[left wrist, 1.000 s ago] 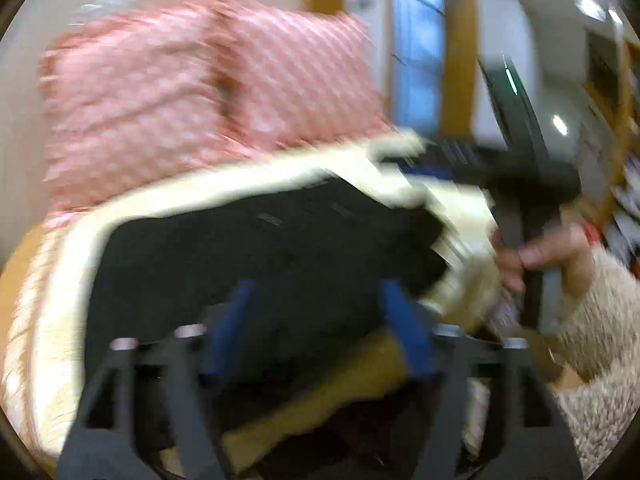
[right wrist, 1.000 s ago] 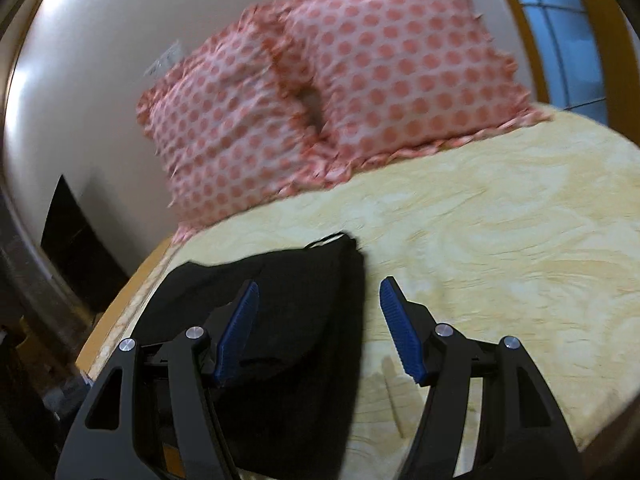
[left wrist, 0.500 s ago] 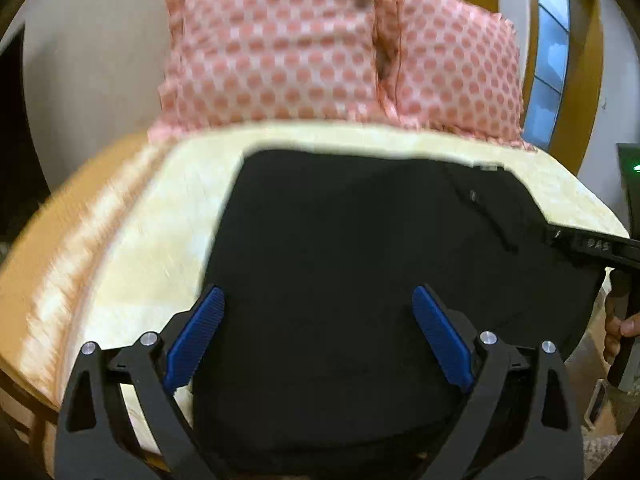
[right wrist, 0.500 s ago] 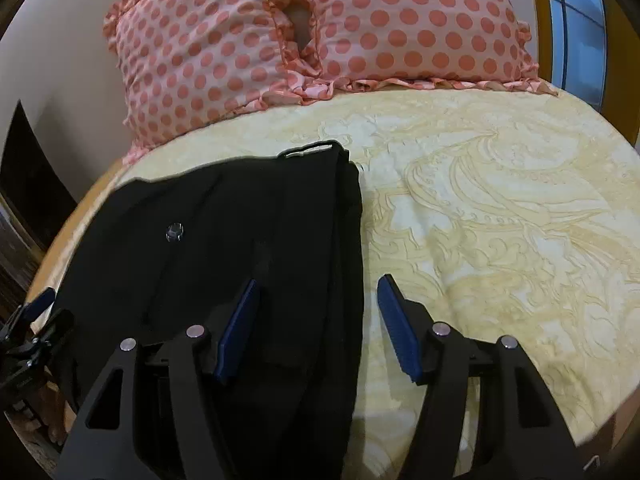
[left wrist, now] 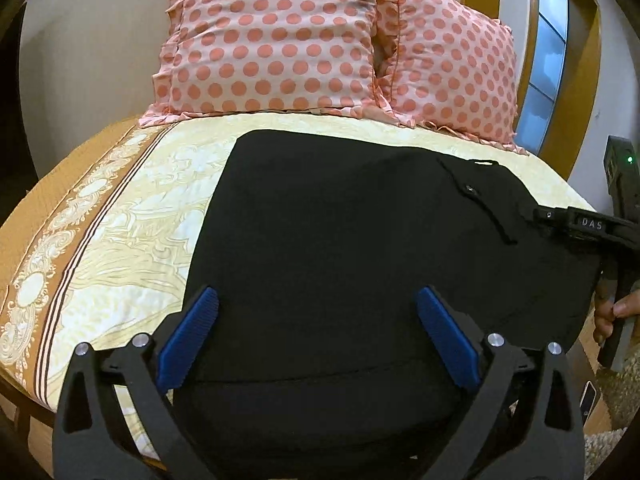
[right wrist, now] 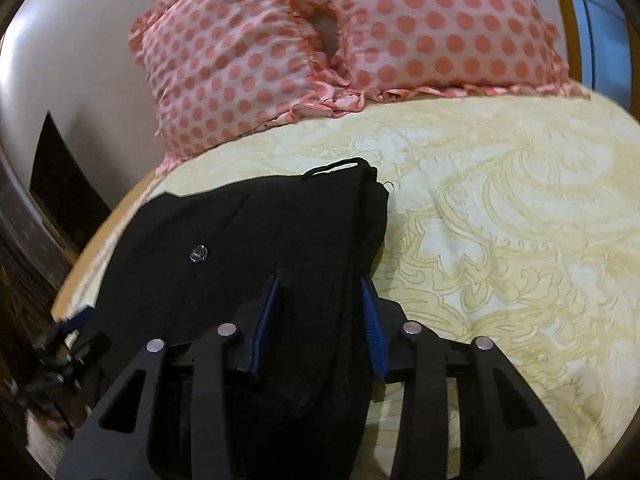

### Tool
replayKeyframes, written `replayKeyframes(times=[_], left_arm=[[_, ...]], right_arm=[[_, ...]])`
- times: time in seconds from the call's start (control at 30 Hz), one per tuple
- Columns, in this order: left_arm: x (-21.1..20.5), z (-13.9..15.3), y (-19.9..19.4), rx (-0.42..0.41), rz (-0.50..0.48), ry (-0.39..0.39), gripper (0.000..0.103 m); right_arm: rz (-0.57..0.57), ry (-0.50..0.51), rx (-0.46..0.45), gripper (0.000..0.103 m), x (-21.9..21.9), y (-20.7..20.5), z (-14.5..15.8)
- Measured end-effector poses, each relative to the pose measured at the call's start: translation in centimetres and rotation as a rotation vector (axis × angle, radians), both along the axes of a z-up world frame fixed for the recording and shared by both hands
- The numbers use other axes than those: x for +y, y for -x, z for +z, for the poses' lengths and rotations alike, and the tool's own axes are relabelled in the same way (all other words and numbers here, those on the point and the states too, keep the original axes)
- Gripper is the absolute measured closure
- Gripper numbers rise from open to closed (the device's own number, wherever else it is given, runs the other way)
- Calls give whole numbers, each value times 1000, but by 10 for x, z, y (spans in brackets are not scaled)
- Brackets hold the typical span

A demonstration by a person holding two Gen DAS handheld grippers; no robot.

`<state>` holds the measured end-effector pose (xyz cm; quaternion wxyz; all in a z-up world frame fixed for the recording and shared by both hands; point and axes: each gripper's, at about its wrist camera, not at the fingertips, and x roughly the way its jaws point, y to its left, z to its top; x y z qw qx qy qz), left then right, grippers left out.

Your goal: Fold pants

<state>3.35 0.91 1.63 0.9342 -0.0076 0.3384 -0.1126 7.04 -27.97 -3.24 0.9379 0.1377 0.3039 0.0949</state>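
Observation:
Black pants (left wrist: pixel 340 240) lie flat on a yellow patterned bedspread (left wrist: pixel 132 216), waist end with a metal button (right wrist: pixel 198 254) toward the right. My left gripper (left wrist: pixel 316 332) is open, its blue pads spread wide just above the near edge of the pants. My right gripper (right wrist: pixel 320 316) has its pads closed in on the thick waistband edge of the pants (right wrist: pixel 320 260), and it shows at the right edge of the left wrist view (left wrist: pixel 576 226).
Two pink polka-dot pillows (left wrist: pixel 280 36) (right wrist: pixel 400 28) lean against the wall at the head of the bed. The bed's brown border (left wrist: pixel 52 248) and left edge are close. A window with a wooden frame (left wrist: pixel 548 52) stands at the right.
My right gripper's jaws have narrowed onto the waistband edge of the pants. My left gripper stays open and has settled lower over the near edge of the pants.

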Motion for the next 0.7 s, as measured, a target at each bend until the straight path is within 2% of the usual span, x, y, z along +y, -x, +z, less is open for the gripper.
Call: replayKeyframes(times=[0.1, 0.17, 0.2, 0.23, 0.27, 0.3, 0.4, 0.53, 0.6, 0.63, 0.7], left_arm=[[3, 3, -1, 8, 3, 32, 4], [13, 12, -6, 19, 2, 91, 4], [19, 17, -10, 20, 7, 111, 4], [26, 22, -14, 20, 18, 128, 5], [33, 27, -19, 22, 32, 143, 5], [43, 32, -27, 30, 45, 166, 6], [61, 38, -57, 89, 41, 218, 8], [68, 26, -104, 253, 5, 257, 24], [65, 18, -121, 315, -10, 262, 27], [64, 15, -127, 338, -14, 261, 31], [59, 13, -136, 353, -28, 251, 31]], right_arm=[[-17, -107, 25, 57, -15, -8, -5], [-5, -103, 23, 59, -14, -10, -5], [21, -98, 11, 73, -12, -10, -3], [44, -100, -5, 82, -9, -8, -1], [63, -94, -30, 89, -6, -3, 4], [86, -69, -63, 90, -1, 3, 9], [100, -15, -80, 91, 5, 5, 12], [78, -82, -30, 91, -7, -5, 1], [79, -81, -24, 90, -8, -7, 1], [79, -74, -19, 90, -7, -8, 2], [69, -76, 1, 84, -9, -11, 1]])
